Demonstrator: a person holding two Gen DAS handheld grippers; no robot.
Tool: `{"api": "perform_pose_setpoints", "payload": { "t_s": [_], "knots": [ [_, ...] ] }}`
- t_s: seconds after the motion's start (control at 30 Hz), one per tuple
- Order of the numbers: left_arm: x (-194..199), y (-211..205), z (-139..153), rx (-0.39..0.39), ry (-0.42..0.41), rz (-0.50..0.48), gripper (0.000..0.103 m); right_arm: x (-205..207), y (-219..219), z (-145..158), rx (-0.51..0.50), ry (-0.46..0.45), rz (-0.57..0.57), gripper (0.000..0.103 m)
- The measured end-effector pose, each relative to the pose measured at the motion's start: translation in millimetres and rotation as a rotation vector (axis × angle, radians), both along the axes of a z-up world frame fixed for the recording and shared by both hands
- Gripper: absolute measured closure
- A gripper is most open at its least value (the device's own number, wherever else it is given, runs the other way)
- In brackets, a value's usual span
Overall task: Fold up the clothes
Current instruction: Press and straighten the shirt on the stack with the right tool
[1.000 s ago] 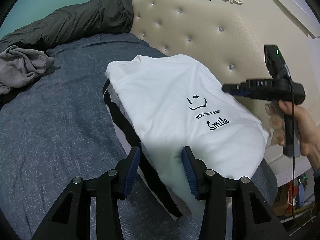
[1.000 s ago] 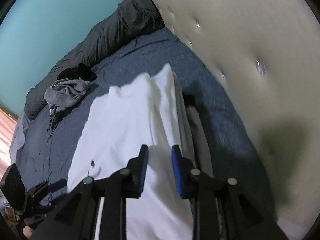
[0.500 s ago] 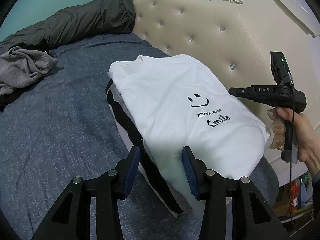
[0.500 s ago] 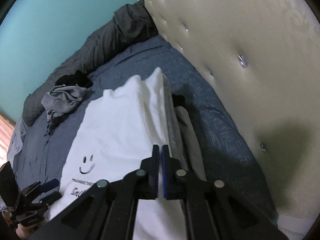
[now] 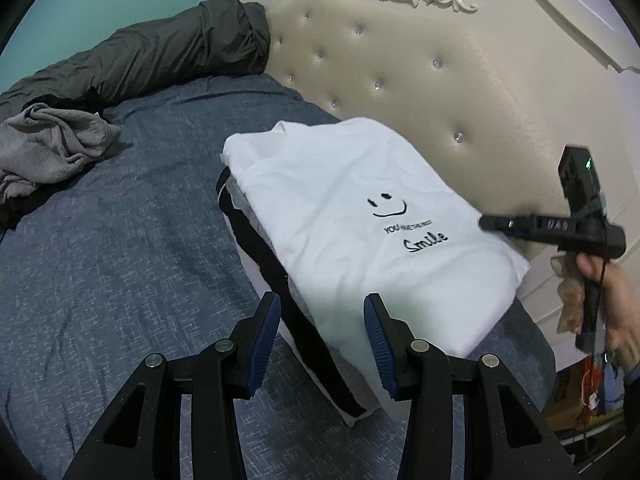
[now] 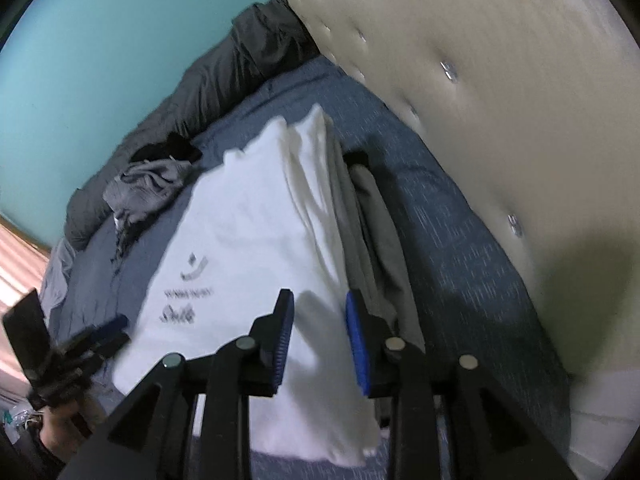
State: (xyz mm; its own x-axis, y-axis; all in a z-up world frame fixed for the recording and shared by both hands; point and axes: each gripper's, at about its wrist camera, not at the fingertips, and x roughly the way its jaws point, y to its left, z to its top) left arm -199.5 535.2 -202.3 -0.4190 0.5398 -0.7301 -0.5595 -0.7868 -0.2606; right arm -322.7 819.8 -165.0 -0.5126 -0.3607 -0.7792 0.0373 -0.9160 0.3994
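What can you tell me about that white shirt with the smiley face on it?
The white T-shirt looks like soft cotton. It is folded into a neat rectangle, print up: a black smiley, small capitals, then "Smile" in script. It lies flat on top of a stack of folded dark and grey clothes on the blue bed, beside the headboard. Neither gripper holds it.

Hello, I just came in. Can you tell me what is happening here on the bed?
A person is folding clothes on a bed, holding a gripper in each hand. A folded white T-shirt with a smiley print lies on top of a stack of folded clothes by the headboard. Both the left gripper and the right gripper are open, near the shirt and holding nothing. A crumpled grey garment lies further off on the blue bedsheet, not yet folded.
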Motion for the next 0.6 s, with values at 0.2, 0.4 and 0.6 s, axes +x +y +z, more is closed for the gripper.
{"api": "perform_pose_setpoints", "payload": {
  "t_s": [0.2, 0.4, 0.6],
  "knots": [
    [9, -3, 5, -0.012, 0.007, -0.007, 0.055, 13, 4, -7, -0.014, 0.014, -0.031, 0.099],
    [18, -7, 11, -0.026, 0.012, -0.016, 0.055, 24, 14, -9, -0.035, 0.032, -0.104, 0.099],
    [25, -9, 18, -0.030, 0.021, -0.019, 0.055, 39, 26, -1, 0.009, 0.040, -0.187, 0.099]
  ]
}}
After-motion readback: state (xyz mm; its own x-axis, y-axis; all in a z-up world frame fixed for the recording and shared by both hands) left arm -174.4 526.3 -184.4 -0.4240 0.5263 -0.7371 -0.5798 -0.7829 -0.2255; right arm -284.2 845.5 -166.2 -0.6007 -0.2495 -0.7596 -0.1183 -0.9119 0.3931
